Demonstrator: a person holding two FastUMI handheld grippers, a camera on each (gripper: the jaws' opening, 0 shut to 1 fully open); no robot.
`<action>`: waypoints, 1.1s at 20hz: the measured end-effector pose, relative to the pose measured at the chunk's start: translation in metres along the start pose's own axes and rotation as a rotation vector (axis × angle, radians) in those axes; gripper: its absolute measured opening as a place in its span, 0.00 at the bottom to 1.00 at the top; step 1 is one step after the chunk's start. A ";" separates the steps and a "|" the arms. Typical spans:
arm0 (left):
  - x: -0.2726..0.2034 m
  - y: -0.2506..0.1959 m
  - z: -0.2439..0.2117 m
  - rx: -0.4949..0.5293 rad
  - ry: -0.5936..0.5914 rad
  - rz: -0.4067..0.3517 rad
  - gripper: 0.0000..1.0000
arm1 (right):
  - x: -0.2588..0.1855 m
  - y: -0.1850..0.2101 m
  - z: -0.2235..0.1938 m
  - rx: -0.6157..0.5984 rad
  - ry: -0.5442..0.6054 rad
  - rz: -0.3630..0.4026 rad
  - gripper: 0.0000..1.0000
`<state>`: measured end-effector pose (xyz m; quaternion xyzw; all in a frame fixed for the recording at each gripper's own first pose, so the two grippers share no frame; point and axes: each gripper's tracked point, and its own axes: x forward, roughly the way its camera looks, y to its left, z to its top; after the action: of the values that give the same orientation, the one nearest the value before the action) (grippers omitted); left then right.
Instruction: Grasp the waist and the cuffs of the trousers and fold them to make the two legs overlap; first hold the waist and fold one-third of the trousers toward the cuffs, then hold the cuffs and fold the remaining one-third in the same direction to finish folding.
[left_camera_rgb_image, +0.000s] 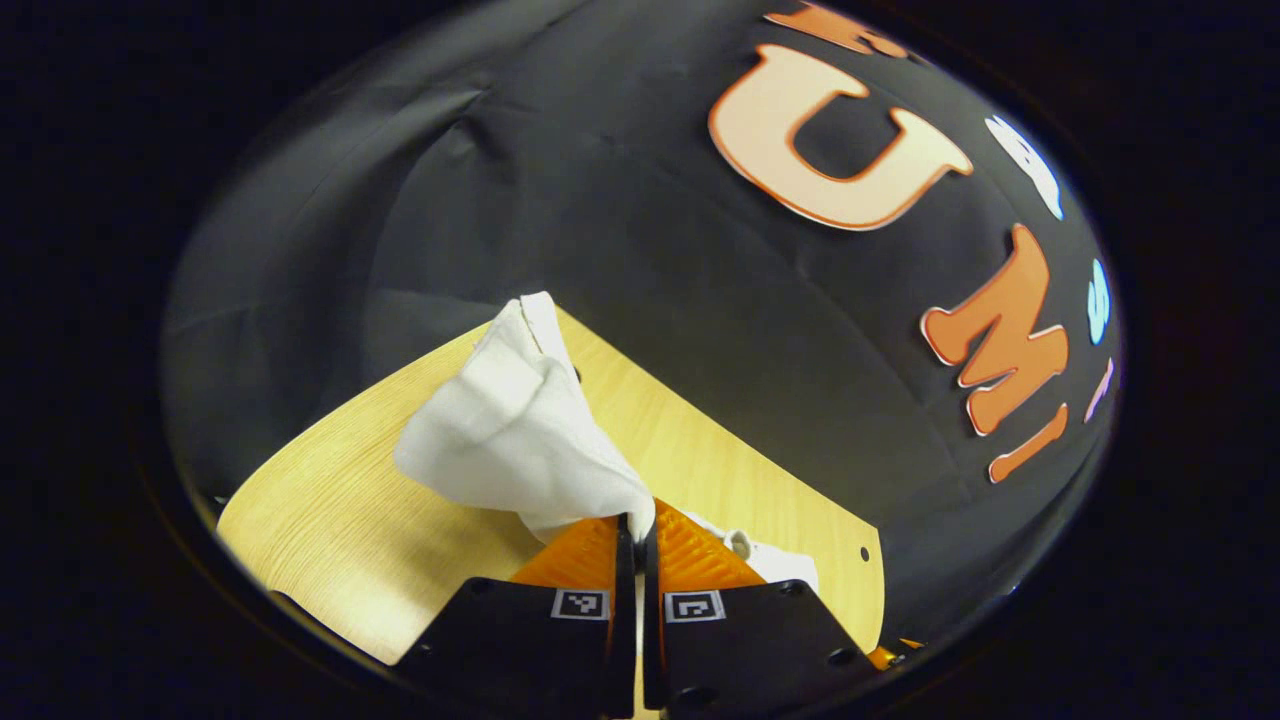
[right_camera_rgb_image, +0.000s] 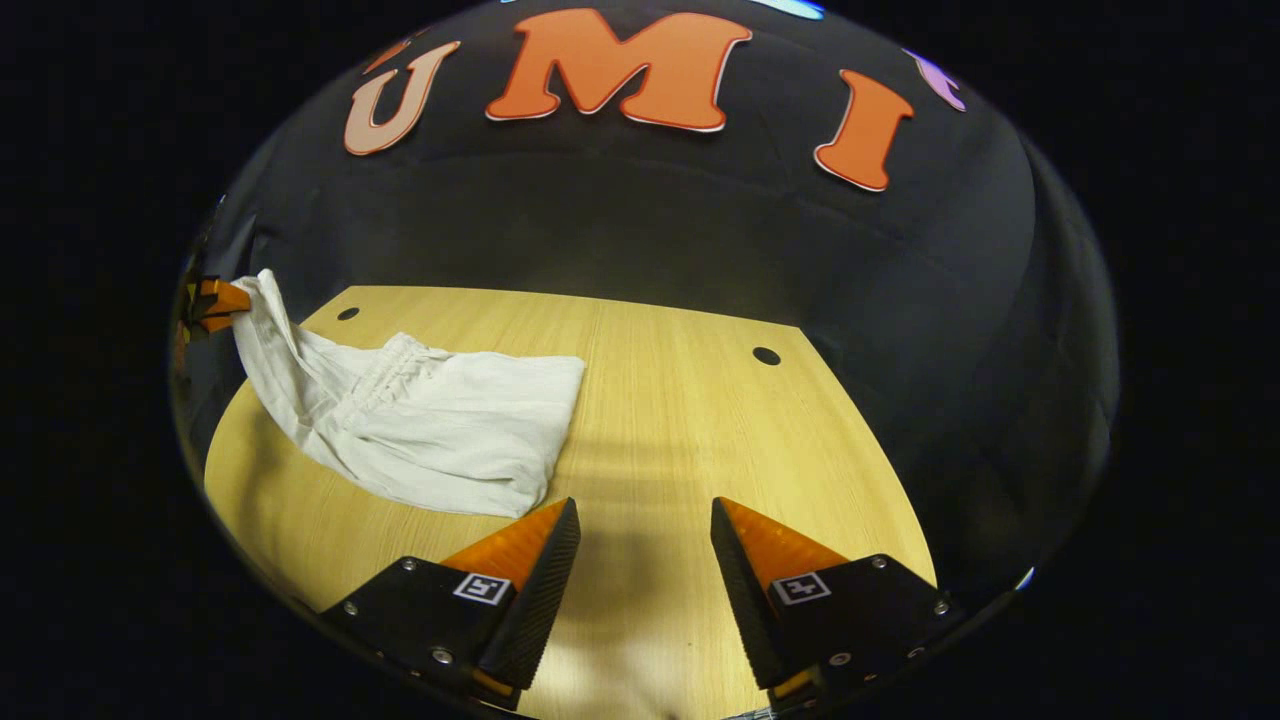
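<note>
White trousers (right_camera_rgb_image: 420, 425) lie bunched on the left part of the wooden table (right_camera_rgb_image: 680, 400), with the elastic waist showing in the folds. In the right gripper view one end of the cloth rises up to the left gripper (right_camera_rgb_image: 215, 303) at the far left edge. In the left gripper view my left gripper (left_camera_rgb_image: 640, 530) is shut on the white trousers (left_camera_rgb_image: 520, 430), and the cloth stands up in a peak above its fingers. My right gripper (right_camera_rgb_image: 643, 535) hovers open over bare table just right of the trousers, nothing between its fingers.
The table has small round holes (right_camera_rgb_image: 766, 355) near its far edge. The black cloth wall (right_camera_rgb_image: 650, 220) stands close behind the table. The table's rounded right edge (left_camera_rgb_image: 870, 590) runs near the left gripper.
</note>
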<state>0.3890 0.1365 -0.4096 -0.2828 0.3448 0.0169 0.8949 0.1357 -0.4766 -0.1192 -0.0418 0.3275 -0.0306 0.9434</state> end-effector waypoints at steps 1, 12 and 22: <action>0.002 -0.014 0.000 0.035 -0.002 0.002 0.06 | 0.000 -0.008 -0.003 0.011 -0.001 -0.003 0.81; 0.038 -0.188 -0.052 0.231 0.041 -0.104 0.05 | -0.018 -0.095 -0.031 0.072 -0.009 -0.060 1.00; 0.046 -0.271 -0.227 0.367 0.502 -0.292 0.12 | -0.021 -0.123 -0.044 0.082 -0.009 -0.020 0.99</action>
<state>0.3474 -0.2160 -0.4418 -0.1588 0.5076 -0.2438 0.8110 0.0885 -0.5995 -0.1288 -0.0064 0.3215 -0.0534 0.9454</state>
